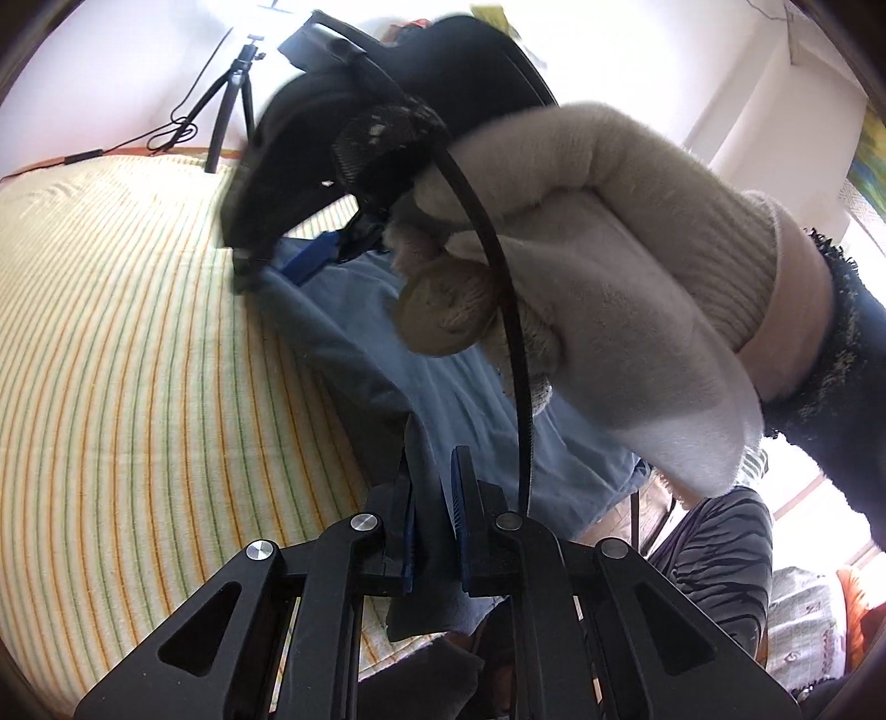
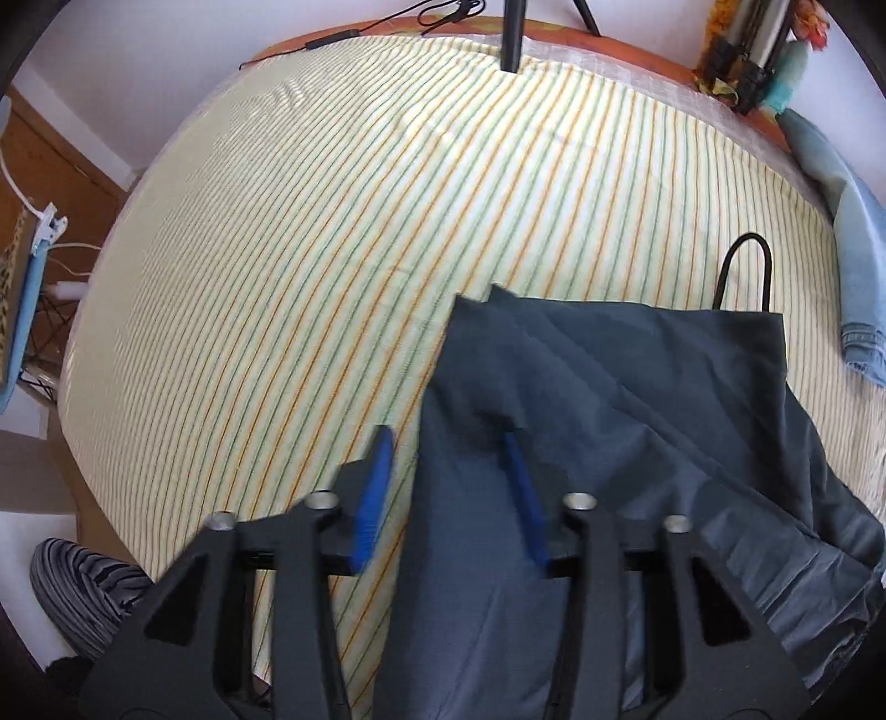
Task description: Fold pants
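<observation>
The blue-grey pants (image 2: pixel 637 421) lie on the striped table cover, reaching from the front edge toward the middle. My right gripper (image 2: pixel 451 443) is open at the pants' left edge, one blue pad (image 2: pixel 376 487) over bare cover, the other (image 2: pixel 523 487) on the cloth. In the left wrist view my left gripper (image 1: pixel 434 482) is shut on a fold of the pants (image 1: pixel 387 354) near the front edge. The right gripper (image 1: pixel 299 260) and its gloved hand (image 1: pixel 609 266) show beyond it, over the same cloth.
The yellow and green striped cover (image 2: pixel 277 277) fills the table. A tripod leg (image 2: pixel 512 33) stands at the far edge, with cables beside it. Folded denim (image 2: pixel 853 232) lies at the right edge. A black cable loop (image 2: pixel 745 271) sticks out behind the pants.
</observation>
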A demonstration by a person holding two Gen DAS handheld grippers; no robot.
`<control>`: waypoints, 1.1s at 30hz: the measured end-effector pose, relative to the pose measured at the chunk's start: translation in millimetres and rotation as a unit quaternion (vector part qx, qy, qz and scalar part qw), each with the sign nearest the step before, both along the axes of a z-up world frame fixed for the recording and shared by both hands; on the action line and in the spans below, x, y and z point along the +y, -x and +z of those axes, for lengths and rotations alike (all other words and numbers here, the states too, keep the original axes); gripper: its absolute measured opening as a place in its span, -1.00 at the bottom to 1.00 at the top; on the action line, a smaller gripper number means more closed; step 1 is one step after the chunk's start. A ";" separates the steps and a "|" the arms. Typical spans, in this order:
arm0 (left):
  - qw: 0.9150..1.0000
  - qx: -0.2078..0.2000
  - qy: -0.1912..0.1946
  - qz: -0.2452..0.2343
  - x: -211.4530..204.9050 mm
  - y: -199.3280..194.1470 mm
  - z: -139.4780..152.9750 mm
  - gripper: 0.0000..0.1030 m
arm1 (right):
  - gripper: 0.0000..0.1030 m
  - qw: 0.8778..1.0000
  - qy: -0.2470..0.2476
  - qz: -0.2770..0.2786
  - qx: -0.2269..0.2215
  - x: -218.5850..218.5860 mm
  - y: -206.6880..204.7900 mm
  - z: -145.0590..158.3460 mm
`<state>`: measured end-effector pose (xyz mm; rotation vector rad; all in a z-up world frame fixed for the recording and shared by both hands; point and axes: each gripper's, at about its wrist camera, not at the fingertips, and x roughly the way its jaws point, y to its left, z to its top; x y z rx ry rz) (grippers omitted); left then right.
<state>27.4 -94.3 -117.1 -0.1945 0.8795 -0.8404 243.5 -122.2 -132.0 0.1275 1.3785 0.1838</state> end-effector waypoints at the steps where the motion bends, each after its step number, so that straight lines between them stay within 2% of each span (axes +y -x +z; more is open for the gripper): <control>1: 1.000 0.002 0.002 -0.002 0.3 -0.1 0.8 -0.84 | -0.79 1.000 -0.011 -0.005 -0.005 -6.8 2.0 1.4; 4: 1.000 0.007 0.012 -0.009 -0.8 0.1 7.5 -0.86 | -0.90 0.999 -0.034 -0.009 -0.038 -20.1 10.9 17.2; 9: 0.999 -0.001 0.035 -0.028 -11.7 2.4 29.2 -0.86 | -0.92 0.990 -0.096 -0.040 -0.091 -57.7 30.2 58.0; 17: 0.993 -0.028 0.071 -0.089 -56.4 6.5 72.2 -0.87 | -0.93 0.974 -0.129 -0.088 -0.163 -126.9 69.4 116.8; 26: 0.982 -0.029 0.097 -0.162 -122.7 6.9 93.0 -0.87 | -0.93 0.960 -0.115 -0.162 -0.196 -224.7 106.9 140.9; 33: 0.968 -0.014 0.118 -0.220 -175.1 -14.6 120.3 -0.90 | -0.93 0.941 -0.115 -0.234 -0.214 -307.1 138.1 147.7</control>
